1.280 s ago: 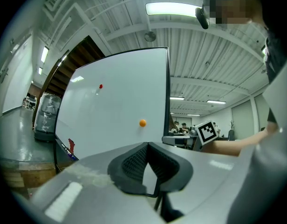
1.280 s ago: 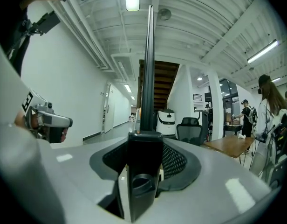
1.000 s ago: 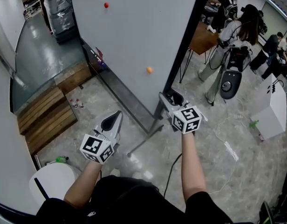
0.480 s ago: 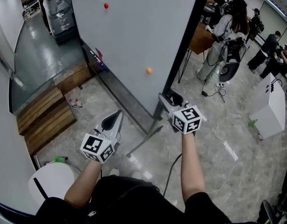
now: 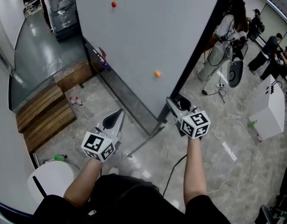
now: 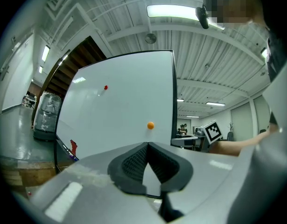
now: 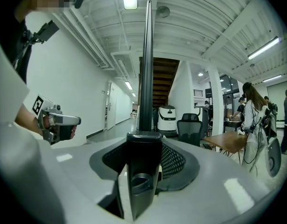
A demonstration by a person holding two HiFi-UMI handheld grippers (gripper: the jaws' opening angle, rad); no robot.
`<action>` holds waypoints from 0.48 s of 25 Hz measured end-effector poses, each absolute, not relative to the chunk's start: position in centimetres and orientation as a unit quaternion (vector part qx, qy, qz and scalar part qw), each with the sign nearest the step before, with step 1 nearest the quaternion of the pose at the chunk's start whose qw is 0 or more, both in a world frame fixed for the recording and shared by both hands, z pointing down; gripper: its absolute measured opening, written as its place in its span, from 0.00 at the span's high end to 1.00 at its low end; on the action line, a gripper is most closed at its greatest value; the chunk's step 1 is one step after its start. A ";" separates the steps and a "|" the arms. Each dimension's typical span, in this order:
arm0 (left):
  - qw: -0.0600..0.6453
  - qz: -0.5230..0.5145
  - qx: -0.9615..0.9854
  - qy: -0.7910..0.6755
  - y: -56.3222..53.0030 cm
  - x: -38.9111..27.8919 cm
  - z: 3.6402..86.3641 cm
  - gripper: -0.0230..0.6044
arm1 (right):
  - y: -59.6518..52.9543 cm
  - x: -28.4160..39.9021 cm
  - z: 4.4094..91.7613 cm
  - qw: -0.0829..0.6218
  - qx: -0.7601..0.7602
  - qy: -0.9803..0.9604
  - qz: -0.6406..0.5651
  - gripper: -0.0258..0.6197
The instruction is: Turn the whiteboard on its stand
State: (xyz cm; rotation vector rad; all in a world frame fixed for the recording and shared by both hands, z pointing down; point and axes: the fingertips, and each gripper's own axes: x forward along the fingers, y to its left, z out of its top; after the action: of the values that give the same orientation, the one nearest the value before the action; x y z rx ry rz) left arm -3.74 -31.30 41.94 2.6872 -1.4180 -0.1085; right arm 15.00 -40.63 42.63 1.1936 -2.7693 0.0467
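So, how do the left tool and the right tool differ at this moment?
The right tool grips the black side frame of the whiteboard; the left tool holds nothing, jaws together. The right tool is at the board's edge; the left tool hangs apart from it, facing its white face. Both point toward the whiteboard.

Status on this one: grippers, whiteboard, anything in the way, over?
Right gripper shut on black side frame of the large white whiteboard. Left gripper shut, empty, off the board. Person stands just past that edge.
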 end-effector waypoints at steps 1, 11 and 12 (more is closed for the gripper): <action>0.051 -0.036 0.883 -0.465 -31.4 -4.1 41.7 0.96 | -40.5 15.0 42.4 0.065 0.395 -0.916 0.016 0.67; 0.049 -0.039 0.893 -0.446 -31.5 -2.9 42.1 0.96 | -37.5 18.9 43.2 0.068 0.398 -0.915 0.020 0.67; 0.049 -0.039 0.893 -0.445 -31.5 -3.0 42.1 0.96 | -37.2 19.2 43.2 0.069 0.398 -0.915 0.021 0.67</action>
State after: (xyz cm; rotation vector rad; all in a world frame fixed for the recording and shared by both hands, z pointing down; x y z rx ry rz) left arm -3.04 -31.50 42.13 2.7218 -1.3545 -0.1198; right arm 19.23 -37.22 43.22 1.1970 -2.7535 0.0635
